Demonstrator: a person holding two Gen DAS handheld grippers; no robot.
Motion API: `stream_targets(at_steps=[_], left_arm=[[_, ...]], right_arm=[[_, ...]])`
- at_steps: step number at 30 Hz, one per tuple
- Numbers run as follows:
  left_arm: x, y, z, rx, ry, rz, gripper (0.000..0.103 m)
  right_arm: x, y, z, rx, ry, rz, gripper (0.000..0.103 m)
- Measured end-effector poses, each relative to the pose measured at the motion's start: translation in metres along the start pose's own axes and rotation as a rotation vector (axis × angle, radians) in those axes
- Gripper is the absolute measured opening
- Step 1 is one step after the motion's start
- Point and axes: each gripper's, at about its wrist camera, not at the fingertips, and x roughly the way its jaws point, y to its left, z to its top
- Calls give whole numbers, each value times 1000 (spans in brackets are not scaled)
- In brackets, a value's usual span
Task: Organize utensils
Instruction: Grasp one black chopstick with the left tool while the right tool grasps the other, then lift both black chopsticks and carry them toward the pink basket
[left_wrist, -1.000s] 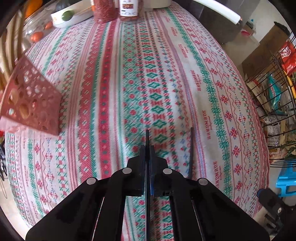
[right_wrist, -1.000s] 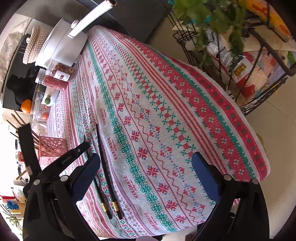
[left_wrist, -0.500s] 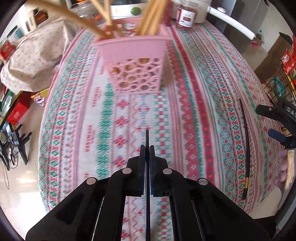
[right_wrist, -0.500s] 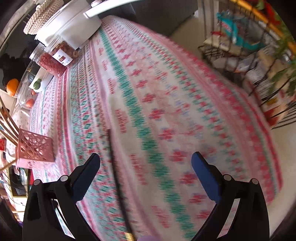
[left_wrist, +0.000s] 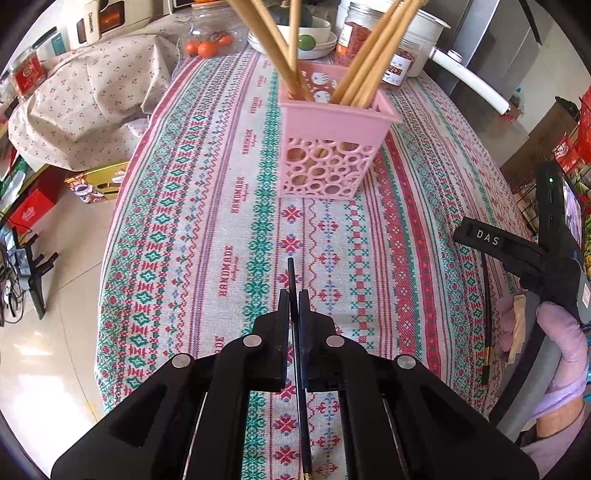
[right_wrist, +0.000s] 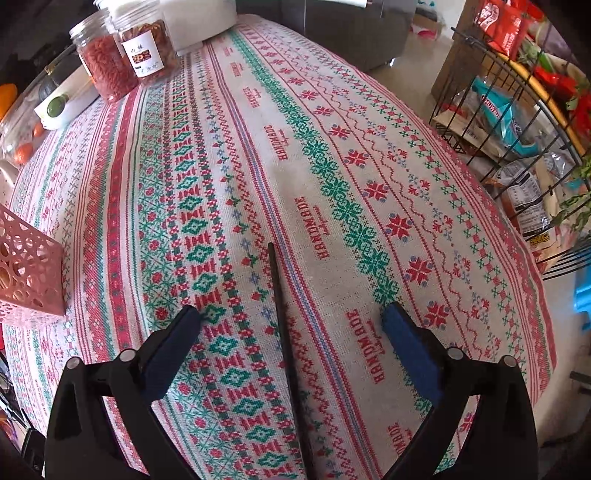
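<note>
Meanwhile, the left gripper (left_wrist: 293, 295), clamped on one black chopstick (left_wrist: 291, 280), had been swung across the patterned tablecloth (left_wrist: 207, 229) until the pink holder (left_wrist: 332, 147) of wooden chopsticks (left_wrist: 365, 59) stood directly ahead, no longer off at the left edge; insertion was judged next. The right gripper (right_wrist: 291, 321) had been brought over the second black chopstick (right_wrist: 277, 280) on the cloth, jaws wide, nothing gripped. The held chopstick's lower end was cut off; the holder's inside was hidden.

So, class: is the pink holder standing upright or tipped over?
Upright. The pink holder rests flat on the tablecloth, its open top upward, with wooden chopsticks leaning out.
</note>
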Motion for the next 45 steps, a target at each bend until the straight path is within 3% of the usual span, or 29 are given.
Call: stream_targets(at_steps=[1, 4, 6, 8, 9, 14, 19, 26, 28, 30, 33, 37, 40, 42, 45], left_arm=[[-1, 2, 0, -6, 1, 0, 4], [-2, 3, -1, -11, -2, -3, 4], [-3, 2, -2, -10, -3, -5, 4], [-3, 1, -3, -7, -4, -5, 4], [-3, 0, -4, -6, -6, -5, 4], [-6, -2, -5, -2, -24, -18, 4], [-8, 1, -6, -19, -23, -47, 4], [3, 21, 0, -108, 17, -44, 5], [13, 29, 2, -155, 52, -46, 24], [18, 33, 3, -186, 58, -33, 50], [24, 30, 7, -194, 50, 0, 65], [36, 18, 9, -176, 63, 65, 75], [47, 7, 8, -154, 84, 119, 75], [47, -1, 6, -124, 73, 167, 61], [41, -9, 1, -113, 60, 156, 38]], right_arm=[[-2, 1, 0, -1, -9, 0, 80], [-15, 9, -6, -50, -34, 33, 33], [-17, 9, -9, -62, -36, 53, 26], [-19, 4, -11, -60, -41, 73, 10], [-20, 1, -11, -50, -33, 104, 7], [-22, -25, -14, 26, 25, 296, 5], [-37, -41, -25, 70, 41, 428, 5], [-77, -60, -43, 37, -39, 483, 5], [-82, -67, -45, 47, -52, 490, 5], [-82, -74, -43, 54, -66, 487, 5], [-81, -79, -40, 45, -81, 477, 5], [-80, -82, -37, 41, -87, 480, 5], [-83, -84, -38, 31, -100, 474, 5], [-83, -86, -38, 29, -102, 476, 5], [-83, -87, -38, 29, -98, 476, 6]])
